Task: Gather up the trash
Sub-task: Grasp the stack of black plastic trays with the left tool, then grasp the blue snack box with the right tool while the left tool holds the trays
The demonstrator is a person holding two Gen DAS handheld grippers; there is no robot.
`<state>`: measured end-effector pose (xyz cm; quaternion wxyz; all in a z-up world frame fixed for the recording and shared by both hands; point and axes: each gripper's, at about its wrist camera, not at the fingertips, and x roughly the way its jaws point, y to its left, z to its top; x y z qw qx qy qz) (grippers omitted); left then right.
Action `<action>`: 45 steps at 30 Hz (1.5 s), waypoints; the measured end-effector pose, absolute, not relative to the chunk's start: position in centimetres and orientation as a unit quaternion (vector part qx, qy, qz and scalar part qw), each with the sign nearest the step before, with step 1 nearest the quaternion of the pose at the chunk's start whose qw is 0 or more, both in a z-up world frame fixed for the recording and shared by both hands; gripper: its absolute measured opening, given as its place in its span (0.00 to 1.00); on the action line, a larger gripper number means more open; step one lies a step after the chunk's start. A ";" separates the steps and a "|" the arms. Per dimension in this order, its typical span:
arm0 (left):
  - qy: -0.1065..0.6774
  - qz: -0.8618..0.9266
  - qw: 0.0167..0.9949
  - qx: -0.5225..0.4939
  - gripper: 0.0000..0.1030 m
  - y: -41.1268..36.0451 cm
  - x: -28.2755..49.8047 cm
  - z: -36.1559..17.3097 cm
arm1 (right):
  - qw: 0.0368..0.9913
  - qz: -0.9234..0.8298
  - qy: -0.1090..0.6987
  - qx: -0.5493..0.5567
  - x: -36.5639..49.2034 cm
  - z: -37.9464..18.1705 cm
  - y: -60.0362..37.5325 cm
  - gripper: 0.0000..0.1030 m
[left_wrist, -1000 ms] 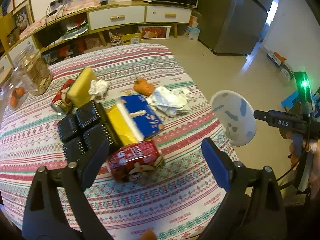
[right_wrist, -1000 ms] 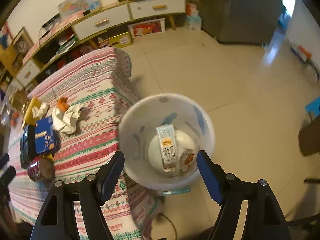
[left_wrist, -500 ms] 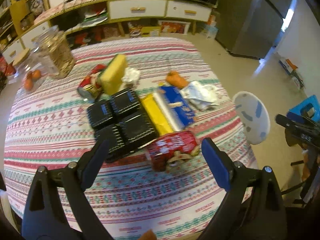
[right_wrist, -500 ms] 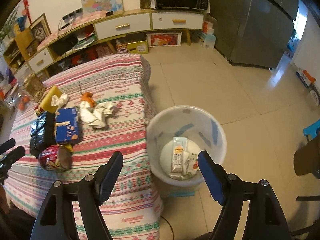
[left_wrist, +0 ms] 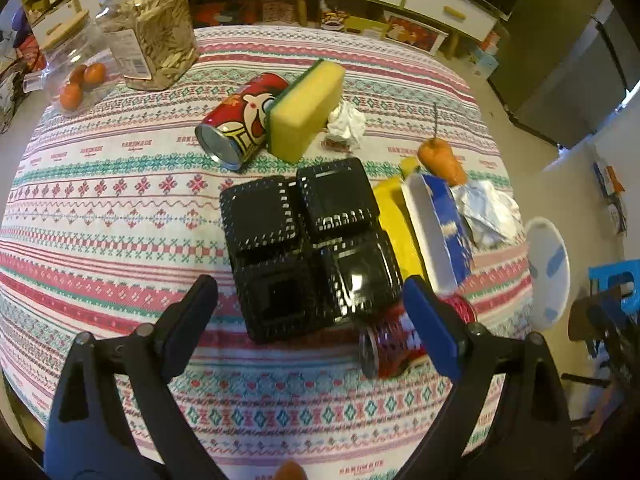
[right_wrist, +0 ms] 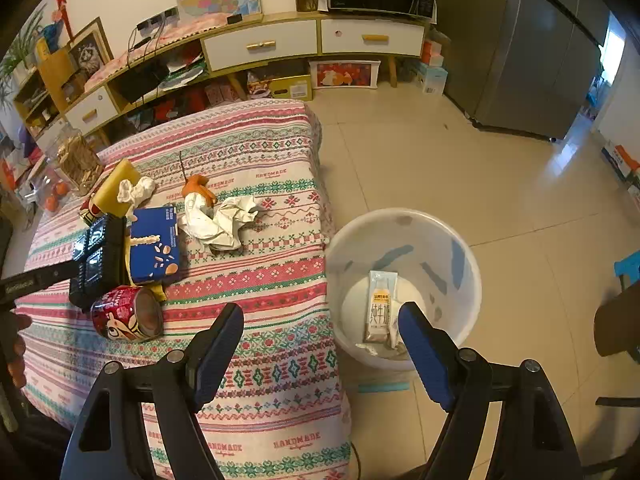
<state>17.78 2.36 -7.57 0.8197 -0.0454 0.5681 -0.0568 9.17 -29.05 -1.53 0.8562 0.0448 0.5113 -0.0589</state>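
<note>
1. Left wrist view: the left tool [left_wrist: 308, 312] hangs open and empty over the worktop [left_wrist: 120, 208], above the black tray [left_wrist: 308, 248].
2. The nearest trash, a crushed red can [left_wrist: 394, 344], lies on its side just behind the right-hand finger [left_wrist: 430, 326], its long axis running across the jaws.
3. The right tool [right_wrist: 320, 344] has just been opening; it is empty, between worktop edge and white bin [right_wrist: 404, 288].
4. The left hand looks nearer the can.
</note>
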 end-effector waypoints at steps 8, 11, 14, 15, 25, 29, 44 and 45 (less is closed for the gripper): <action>0.559 -0.030 0.824 -0.086 0.91 3.8 19.4 -7.8 | 0.853 -0.058 0.518 0.044 9.2 -2.0 -29.1 0.79; 0.554 -0.020 0.827 -0.098 0.82 5.1 19.8 -7.8 | 0.853 -0.057 0.517 0.046 9.4 -2.0 -29.1 0.79; 0.565 -0.017 0.819 -0.094 0.69 5.6 20.2 -8.6 | 0.853 -0.056 0.517 0.044 9.7 -2.1 -28.8 0.79; 0.572 -0.015 0.815 -0.090 0.64 5.8 20.3 -9.1 | 0.853 -0.055 0.517 0.043 9.8 -2.1 -28.7 0.79; 0.587 -0.027 0.803 -0.096 0.49 5.8 20.9 -10.4 | 0.852 -0.044 0.521 0.037 11.1 -2.7 -26.5 0.79; 0.582 -0.032 0.807 -0.094 0.47 5.9 20.8 -9.9 | 0.853 -0.036 0.520 0.031 11.6 -2.7 -25.5 0.79; 0.532 -0.047 0.842 -0.073 0.47 8.5 18.0 -5.7 | 0.844 0.071 0.527 0.073 16.2 -4.9 -18.4 0.79; 0.530 -0.047 0.844 -0.070 0.47 8.7 17.9 -5.6 | 0.840 0.075 0.533 0.071 16.5 -5.5 -17.7 0.79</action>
